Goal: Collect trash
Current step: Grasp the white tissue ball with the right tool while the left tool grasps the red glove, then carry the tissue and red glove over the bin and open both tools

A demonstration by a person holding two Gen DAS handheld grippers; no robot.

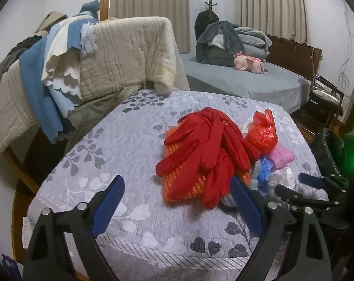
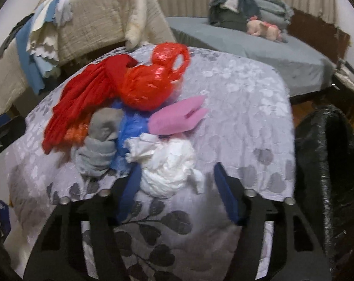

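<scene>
A heap lies on a table with a grey leaf-pattern cloth [image 1: 120, 140]: red gloves [image 1: 207, 149] on an orange knit pad [image 1: 188, 187], a knotted red plastic bag [image 2: 146, 86], a pink piece [image 2: 177, 119], a blue plastic bag [image 2: 127, 126], a grey rolled sock [image 2: 99, 145] and crumpled white tissue [image 2: 167, 164]. My left gripper [image 1: 179, 194] is open, low over the table's front edge, its right finger beside the gloves. My right gripper [image 2: 177, 187] is open with the white tissue between its fingers. It also shows in the left wrist view [image 1: 291, 185].
A bin lined with a black bag [image 2: 329, 154] stands right of the table. A chair draped in beige and blue cloths [image 1: 88, 53] stands behind the table at left. A bed [image 1: 247, 79] with clothes and a pink plush toy [image 1: 249, 63] lies behind.
</scene>
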